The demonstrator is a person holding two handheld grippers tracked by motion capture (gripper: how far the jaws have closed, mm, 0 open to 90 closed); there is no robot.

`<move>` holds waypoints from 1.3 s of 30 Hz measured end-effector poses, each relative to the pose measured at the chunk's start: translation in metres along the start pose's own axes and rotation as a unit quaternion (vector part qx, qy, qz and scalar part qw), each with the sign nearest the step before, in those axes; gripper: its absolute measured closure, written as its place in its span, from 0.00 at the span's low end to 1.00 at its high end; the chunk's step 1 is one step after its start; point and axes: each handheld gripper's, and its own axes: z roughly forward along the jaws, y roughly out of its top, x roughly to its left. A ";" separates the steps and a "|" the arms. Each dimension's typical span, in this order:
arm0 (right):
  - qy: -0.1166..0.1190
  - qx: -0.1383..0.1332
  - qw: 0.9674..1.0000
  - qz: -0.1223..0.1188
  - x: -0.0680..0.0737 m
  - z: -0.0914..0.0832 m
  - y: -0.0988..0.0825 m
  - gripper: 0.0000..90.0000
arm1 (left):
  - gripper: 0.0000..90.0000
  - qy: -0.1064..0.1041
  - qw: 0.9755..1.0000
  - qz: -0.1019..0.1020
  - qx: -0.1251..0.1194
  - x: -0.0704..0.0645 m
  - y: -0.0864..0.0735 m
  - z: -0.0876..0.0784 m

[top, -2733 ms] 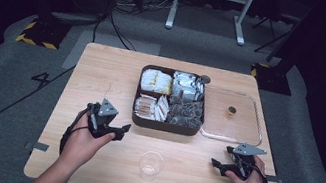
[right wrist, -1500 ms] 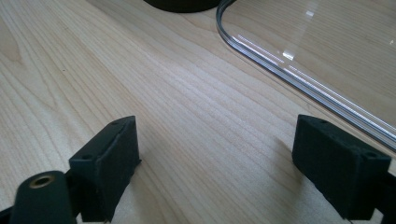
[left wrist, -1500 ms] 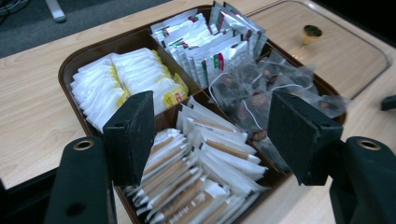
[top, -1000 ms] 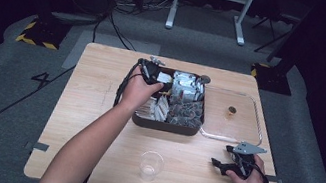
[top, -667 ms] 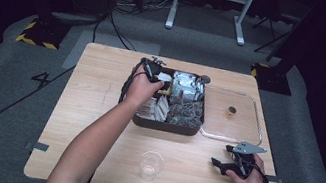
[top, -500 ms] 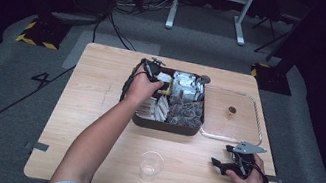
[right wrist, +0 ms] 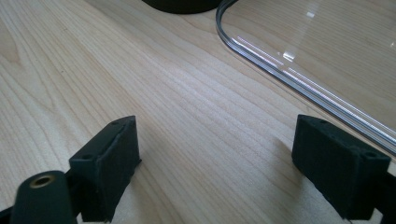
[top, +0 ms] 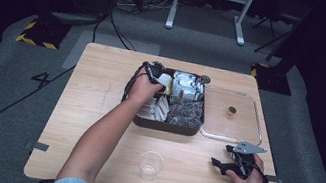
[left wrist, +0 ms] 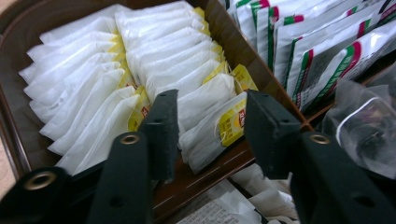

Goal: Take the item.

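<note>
Left claw (left wrist: 205, 126) has just been narrowing, pads not yet pressing, around a tea bag (left wrist: 212, 123) at the tray's (top: 165, 125) eleven o'clock compartment: next, pinch and lift; right claw (right wrist: 215, 163) rests wide on the worktop (top: 100, 90).

The tea bags (left wrist: 205, 100) are white with yellow tags bearing a red mark, and they sit in a dark brown box (left wrist: 233, 51) next to white sachets (left wrist: 322, 51) striped in green and red. Both the left gripper (left wrist: 208, 126) and right gripper (right wrist: 217, 158) have matte black jaws. The table (right wrist: 93, 60) is pale wood with fine grain, and the lid (right wrist: 327, 51) on it is clear.
</note>
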 end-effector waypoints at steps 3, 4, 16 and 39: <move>0.000 0.000 1.000 0.000 0.000 0.000 0.000 0.17 | 0.64 0.006 1.000 0.003 0.006 0.002 0.000 0.004; 0.000 0.000 1.000 0.000 0.000 0.000 0.000 0.17 | 0.64 0.005 1.000 0.000 0.010 0.002 0.000 0.005; 0.000 0.000 1.000 0.000 0.000 0.000 0.000 0.17 | 0.85 0.007 0.998 0.030 0.054 -0.004 0.004 0.016; 0.000 0.000 1.000 0.000 0.000 0.000 0.000 0.17 | 1.00 0.006 0.999 0.050 0.012 -0.008 0.012 -0.008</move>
